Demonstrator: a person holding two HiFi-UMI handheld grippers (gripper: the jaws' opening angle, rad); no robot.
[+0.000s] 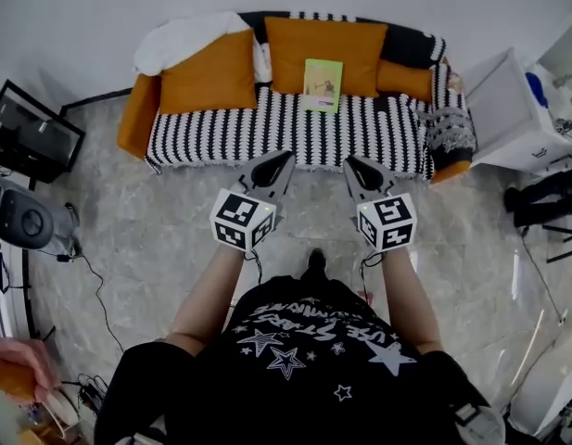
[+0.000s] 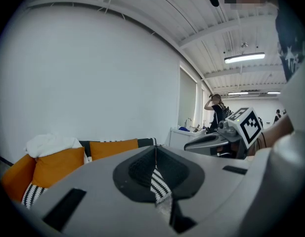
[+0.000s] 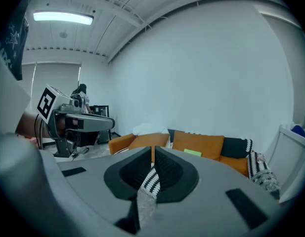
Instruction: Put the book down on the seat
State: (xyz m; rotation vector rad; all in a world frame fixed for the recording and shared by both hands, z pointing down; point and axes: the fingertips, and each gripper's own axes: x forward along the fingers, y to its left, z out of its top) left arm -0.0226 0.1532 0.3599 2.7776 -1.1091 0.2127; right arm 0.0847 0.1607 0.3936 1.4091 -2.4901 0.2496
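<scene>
Both grippers are up in front of the person's black star-print shirt, well short of the sofa. Left gripper: jaws together, nothing between them. Right gripper: same, pinched closed and empty. Both are grey plastic wedges with ribbed black pads, and both point at the sofa.

The floor is glossy grey marble-look tile.

The sofa has orange arms, and its seat is under a black-and-white zigzag knit throw.

The book is already on the seat, roughly mid-sofa, with neither gripper near it. It's a thin, pale green rectangle with its cover up. Its long axis runs front to back across the seat. Its top edge is against the middle orange cushion. Can't tell if it lies flat or leans on that cushion.

A second orange cushion sits to the left, with a crumpled white blanket over the backrest behind it. A white cabinet stands just off the sofa's right end.
</scene>
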